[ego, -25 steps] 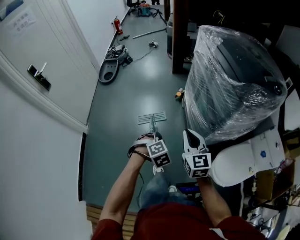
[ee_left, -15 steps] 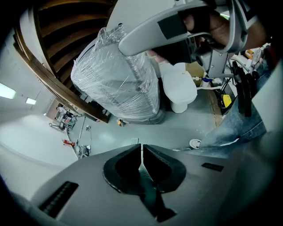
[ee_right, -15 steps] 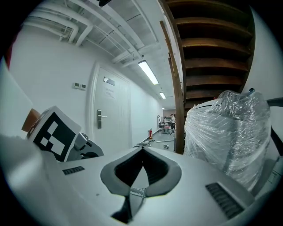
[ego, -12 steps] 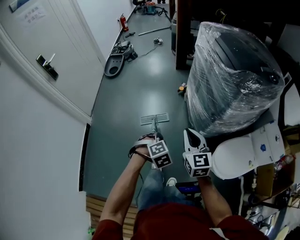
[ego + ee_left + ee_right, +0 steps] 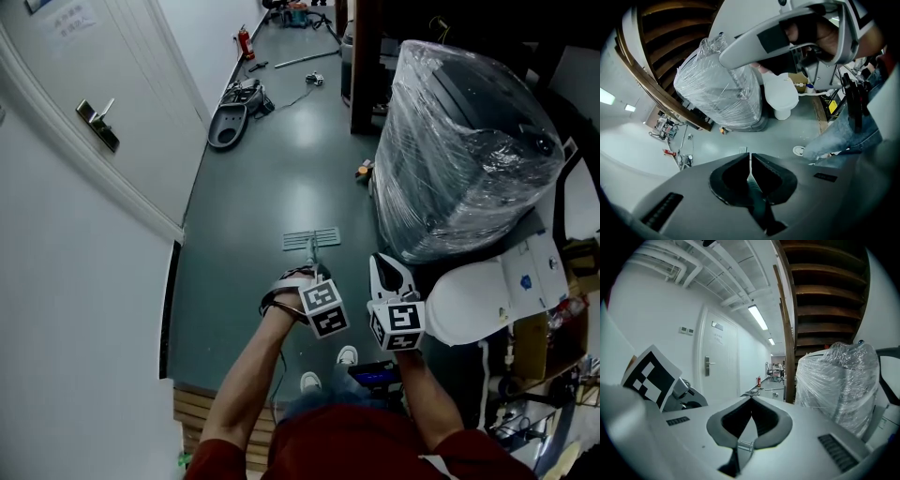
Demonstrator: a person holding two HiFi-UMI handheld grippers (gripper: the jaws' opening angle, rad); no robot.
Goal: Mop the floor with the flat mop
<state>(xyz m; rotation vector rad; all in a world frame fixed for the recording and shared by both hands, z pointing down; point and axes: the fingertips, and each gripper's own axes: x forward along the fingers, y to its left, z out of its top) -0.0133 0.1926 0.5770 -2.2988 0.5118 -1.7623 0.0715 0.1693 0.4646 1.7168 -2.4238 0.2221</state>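
The flat mop's head [image 5: 311, 239] lies flat on the grey-green floor, just in front of me in the head view. Its thin handle [image 5: 308, 261] rises back to my left gripper [image 5: 312, 279], which is shut on it. In the left gripper view the dark ribbed handle [image 5: 756, 194] runs between the closed jaws of the left gripper [image 5: 750, 157], and the mop head [image 5: 743, 150] shows tiny beyond their tips. My right gripper [image 5: 382, 262] is to the right of the handle, apart from it. In its own view the right gripper [image 5: 751, 400] is shut with the tips meeting on nothing.
A big plastic-wrapped bulk [image 5: 459, 141] stands close on the right, with a white rounded fixture [image 5: 469, 305] below it. A white door [image 5: 103, 56] and wall line the left. A grey pan-like thing [image 5: 225, 127], cables and tools lie further down the corridor. A dark wooden post [image 5: 364, 66] stands beyond.
The head view has shifted slightly forward. White shoes have come into sight below the grippers. The mop head and both grippers hold about the same places.
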